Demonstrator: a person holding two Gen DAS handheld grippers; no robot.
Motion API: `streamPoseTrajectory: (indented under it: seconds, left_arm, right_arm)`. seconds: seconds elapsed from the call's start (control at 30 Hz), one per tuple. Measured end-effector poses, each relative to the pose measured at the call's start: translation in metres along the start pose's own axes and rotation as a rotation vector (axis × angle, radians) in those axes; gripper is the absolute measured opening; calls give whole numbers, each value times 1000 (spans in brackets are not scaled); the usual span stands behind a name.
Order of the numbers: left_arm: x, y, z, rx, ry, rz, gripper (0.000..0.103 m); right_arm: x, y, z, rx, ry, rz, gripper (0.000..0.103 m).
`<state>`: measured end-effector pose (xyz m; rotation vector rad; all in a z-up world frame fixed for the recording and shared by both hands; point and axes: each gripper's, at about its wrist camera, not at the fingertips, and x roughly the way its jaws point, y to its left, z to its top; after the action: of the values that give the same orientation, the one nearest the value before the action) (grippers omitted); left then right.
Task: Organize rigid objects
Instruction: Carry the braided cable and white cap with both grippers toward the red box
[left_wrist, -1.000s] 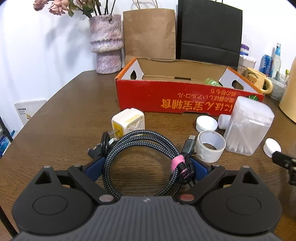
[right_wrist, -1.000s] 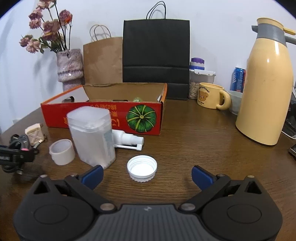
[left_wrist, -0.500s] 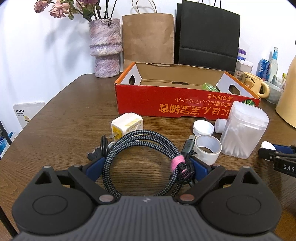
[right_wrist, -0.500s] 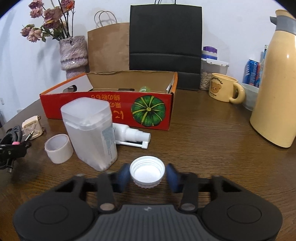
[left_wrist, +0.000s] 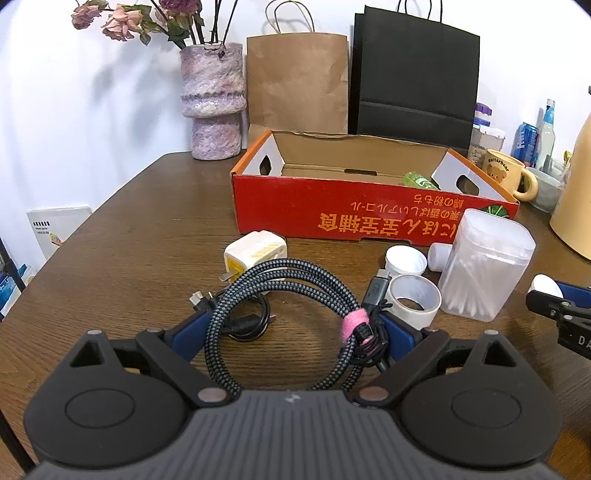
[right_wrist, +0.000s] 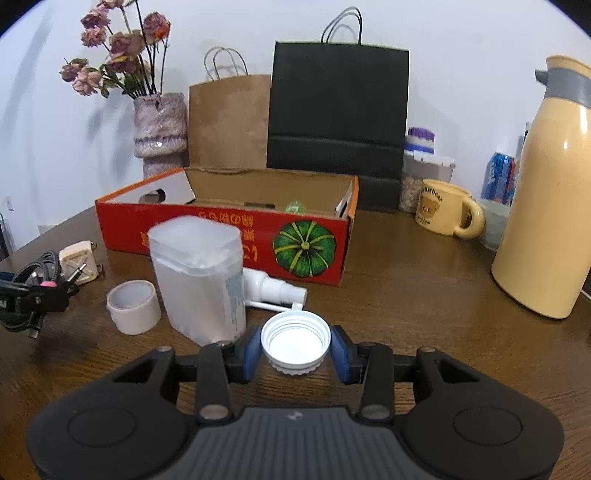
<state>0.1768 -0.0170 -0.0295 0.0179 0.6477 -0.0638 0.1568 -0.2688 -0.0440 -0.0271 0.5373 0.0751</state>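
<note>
One "Butterbear" mug (left_wrist: 505, 173) by box (left_wrist: 332, 214)

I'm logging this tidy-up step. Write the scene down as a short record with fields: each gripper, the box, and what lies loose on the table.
right gripper: shut on the white cap, open side up
left gripper: jaws wide, around the coiled braided cable
red box: open at the top, a green item inside
loose on the table: tape roll, cotton swab container, white spray bottle lying on its side, white plug adapter
behind the box: vase, brown paper bag, black paper bag
</note>
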Motion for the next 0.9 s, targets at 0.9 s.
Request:
streamPoseTrajectory:
  seconds: [0.9]
  left_arm:
    - [-34,-9,11,-12,-100,-37,96]
  right_arm:
    - [-45,34,25,-13,-171,87,39]
